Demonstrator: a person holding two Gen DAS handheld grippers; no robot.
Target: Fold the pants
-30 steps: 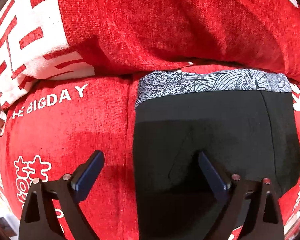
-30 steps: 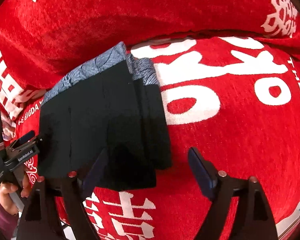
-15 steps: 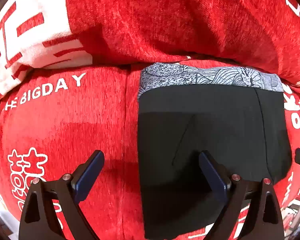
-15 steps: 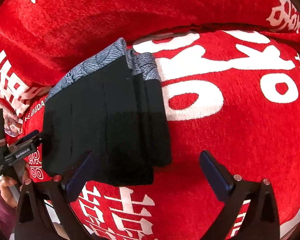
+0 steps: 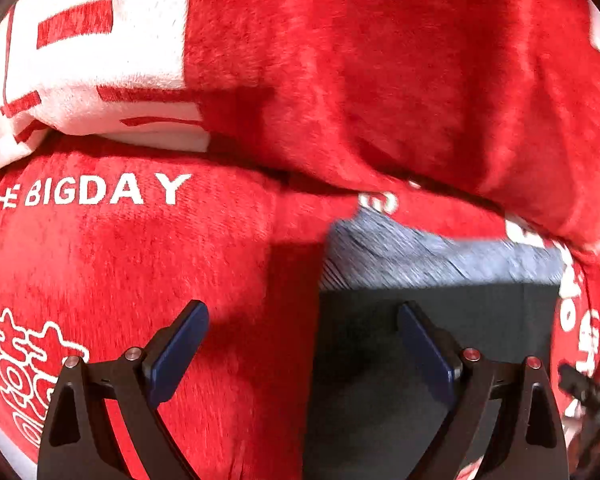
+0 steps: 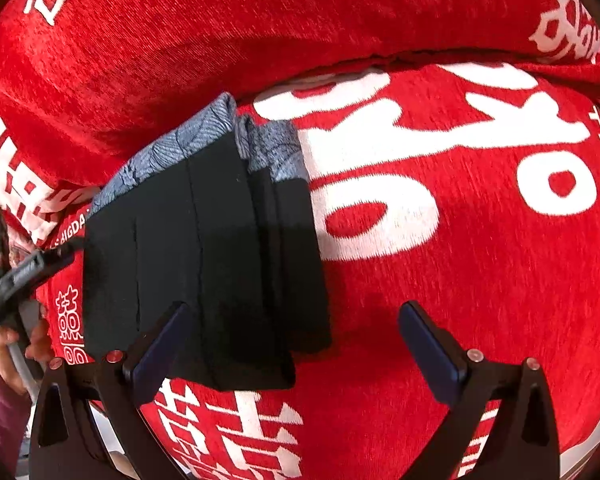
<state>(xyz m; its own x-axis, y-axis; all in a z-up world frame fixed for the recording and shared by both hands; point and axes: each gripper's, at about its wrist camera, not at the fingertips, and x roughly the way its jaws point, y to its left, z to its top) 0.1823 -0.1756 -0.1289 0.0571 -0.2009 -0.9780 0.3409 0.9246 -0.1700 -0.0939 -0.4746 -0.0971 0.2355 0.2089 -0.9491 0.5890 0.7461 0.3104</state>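
Prob. a home — soft sofa-like cushions (image 6: 380,20) under a red cover (image 5: 120,260) w/ white lettering.

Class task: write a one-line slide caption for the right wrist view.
Open right gripper hovers over folded black pants with a grey patterned waistband on a red printed cover.

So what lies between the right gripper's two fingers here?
In the right wrist view, the open right gripper spans the near corner of the folded pants and bare red cover; the pads grip nothing.

pants (image 6: 204,264): matt black cloth | cover (image 6: 420,320): fuzzy red cloth | fingers (image 6: 432,344): matt plastic
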